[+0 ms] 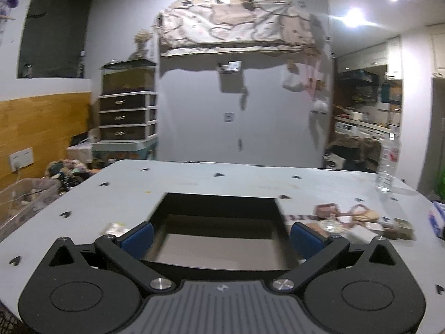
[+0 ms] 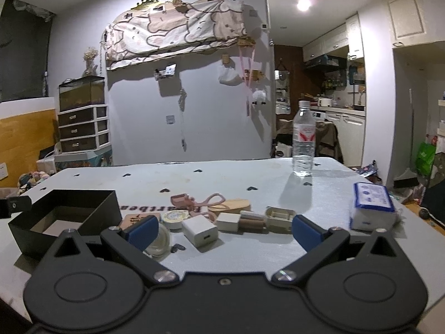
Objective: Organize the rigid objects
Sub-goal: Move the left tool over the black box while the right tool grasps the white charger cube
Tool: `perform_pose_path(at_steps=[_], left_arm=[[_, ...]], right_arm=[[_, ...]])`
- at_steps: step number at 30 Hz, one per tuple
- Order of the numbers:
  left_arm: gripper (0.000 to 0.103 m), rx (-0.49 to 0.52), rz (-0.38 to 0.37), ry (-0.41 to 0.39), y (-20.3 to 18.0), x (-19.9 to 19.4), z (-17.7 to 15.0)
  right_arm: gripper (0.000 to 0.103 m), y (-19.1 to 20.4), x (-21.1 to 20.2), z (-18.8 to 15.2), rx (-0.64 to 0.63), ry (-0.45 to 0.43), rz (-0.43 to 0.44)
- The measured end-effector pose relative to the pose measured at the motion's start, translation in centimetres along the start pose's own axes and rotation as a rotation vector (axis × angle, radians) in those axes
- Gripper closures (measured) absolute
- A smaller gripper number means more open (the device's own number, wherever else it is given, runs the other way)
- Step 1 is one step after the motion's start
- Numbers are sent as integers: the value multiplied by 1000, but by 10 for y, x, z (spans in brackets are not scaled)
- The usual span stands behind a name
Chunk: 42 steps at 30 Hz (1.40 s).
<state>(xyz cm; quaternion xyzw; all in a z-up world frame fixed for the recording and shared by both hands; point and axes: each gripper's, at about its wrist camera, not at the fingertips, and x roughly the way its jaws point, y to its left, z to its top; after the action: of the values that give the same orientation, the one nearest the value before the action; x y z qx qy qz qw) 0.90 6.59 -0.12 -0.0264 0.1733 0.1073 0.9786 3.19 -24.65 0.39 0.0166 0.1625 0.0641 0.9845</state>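
On the table (image 2: 250, 175), white charger (image 2: 200, 229) lies between right gripper (image 2: 222, 232) fingers.

The table (image 2: 222, 175) carried one black box (image 2: 66, 217), one water bottle (image 2: 303, 142), two white chargers (image 2: 200, 231), and one tissue pack (image 2: 371, 206).

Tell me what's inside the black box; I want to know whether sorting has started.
The black box shows only a bare pale floor in both views. Its near corners are hidden by its walls and the left gripper.
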Motion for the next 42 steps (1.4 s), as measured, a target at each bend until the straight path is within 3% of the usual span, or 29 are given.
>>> perform_pose_path(at_steps=[5, 12, 16, 19, 24, 28, 35, 42], left_arm=[[0, -65, 56, 5, 34, 9, 1], [0, -142, 37, 17, 71, 23, -4], [2, -145, 43, 40, 83, 35, -6], [12, -140, 35, 70, 89, 45, -4], [30, -127, 17, 133, 94, 66, 3], [49, -140, 8, 184, 97, 82, 9], [77, -138, 0, 268, 98, 103, 11], [83, -104, 22, 316, 97, 115, 12]], right_arm=[[0, 9, 14, -1, 12, -12, 44], [0, 20, 53, 1, -10, 62, 46], [1, 16, 77, 3, -33, 86, 95], [13, 15, 97, 8, -91, 111, 138], [23, 12, 136, 18, -171, 171, 207], [36, 9, 166, 21, -188, 245, 273], [45, 14, 196, 15, -248, 355, 340], [49, 13, 206, 17, -286, 397, 359]])
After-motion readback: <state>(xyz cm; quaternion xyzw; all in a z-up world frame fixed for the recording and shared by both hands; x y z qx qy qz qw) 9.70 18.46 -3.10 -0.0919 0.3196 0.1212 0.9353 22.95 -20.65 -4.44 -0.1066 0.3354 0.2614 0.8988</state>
